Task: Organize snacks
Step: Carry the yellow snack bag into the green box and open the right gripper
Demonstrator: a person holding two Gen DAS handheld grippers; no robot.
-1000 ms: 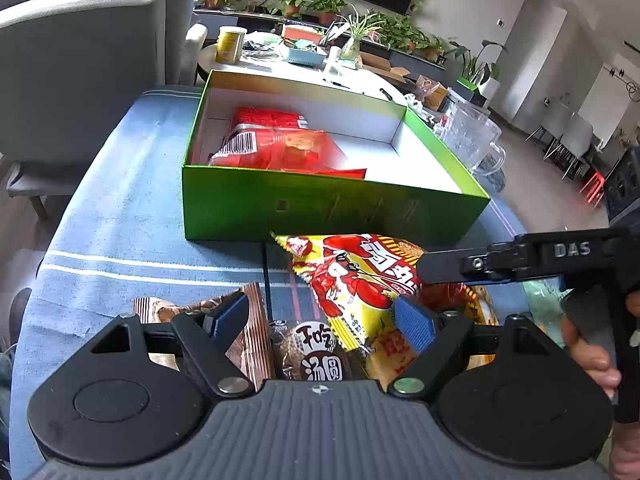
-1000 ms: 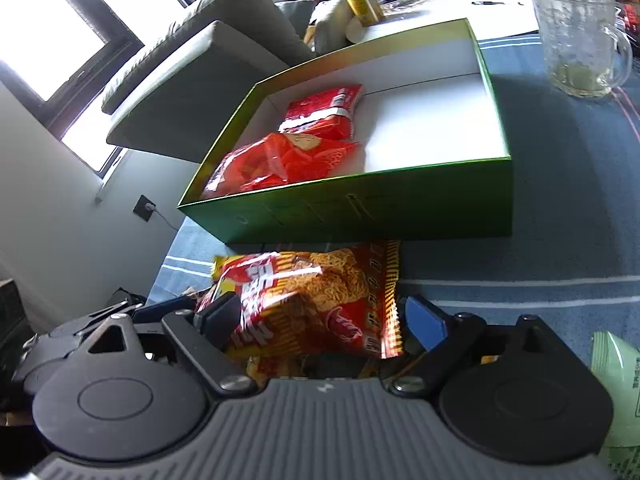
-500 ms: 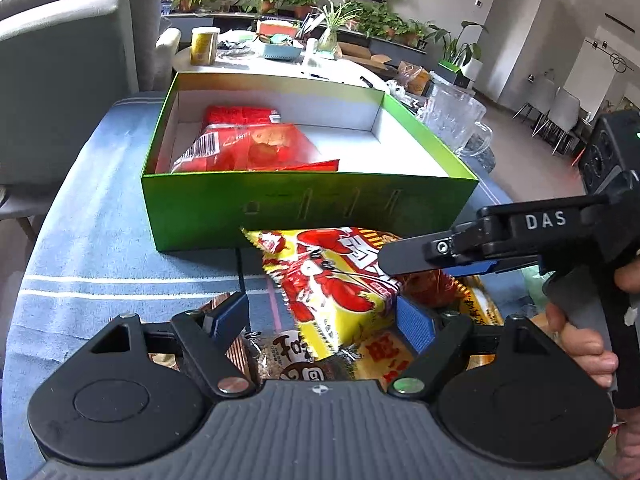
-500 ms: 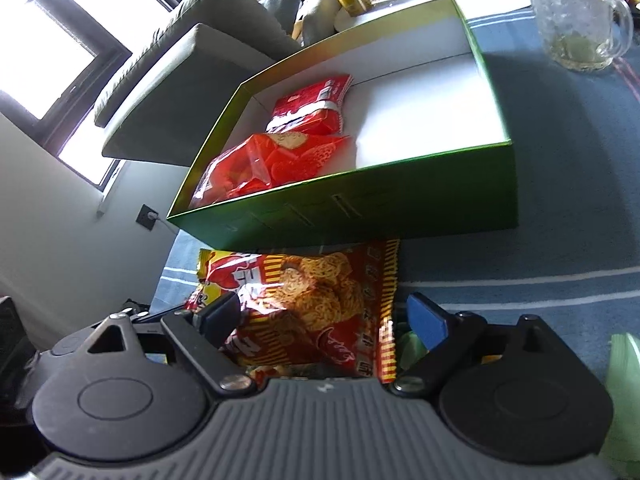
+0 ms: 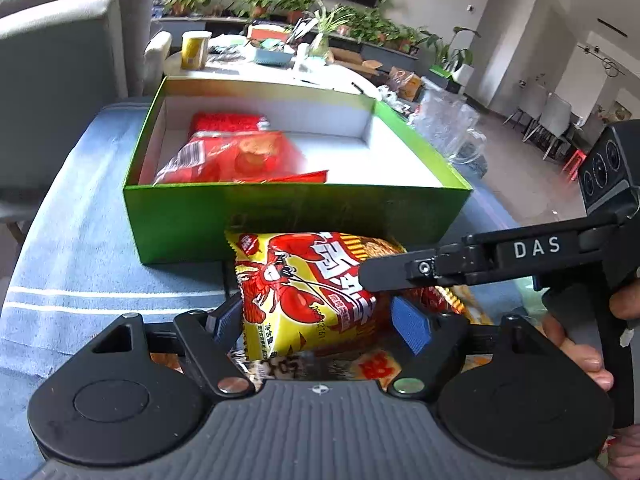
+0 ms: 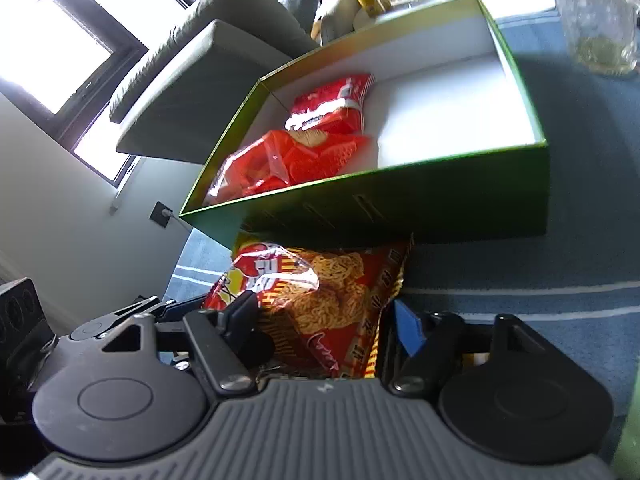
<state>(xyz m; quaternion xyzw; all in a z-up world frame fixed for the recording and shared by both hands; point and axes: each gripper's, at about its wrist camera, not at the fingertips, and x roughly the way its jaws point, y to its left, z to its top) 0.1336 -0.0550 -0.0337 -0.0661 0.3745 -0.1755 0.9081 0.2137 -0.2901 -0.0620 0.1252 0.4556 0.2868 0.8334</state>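
A yellow-and-red crayfish noodle snack bag [image 5: 304, 288] is lifted in front of the green box [image 5: 192, 216]. My left gripper [image 5: 318, 320] and my right gripper [image 6: 324, 320] are both shut on it, one on each side; the right gripper's finger [image 5: 404, 270] crosses the bag in the left wrist view. The bag also shows in the right wrist view [image 6: 332, 292]. The box [image 6: 420, 208] holds two red snack bags [image 5: 236, 156] at its left end; they also show in the right wrist view [image 6: 304, 148].
More snack packets [image 5: 288, 368] lie under the lifted bag on the blue striped tablecloth [image 5: 72, 264]. A glass mug [image 6: 596, 12] stands right of the box. Grey chairs [image 5: 56, 52] stand at the left. A cluttered white table [image 5: 280, 68] stands behind the box.
Both grippers have closed in on the noodle bag and raised it toward the box's front wall. The box looks nearer in both views.
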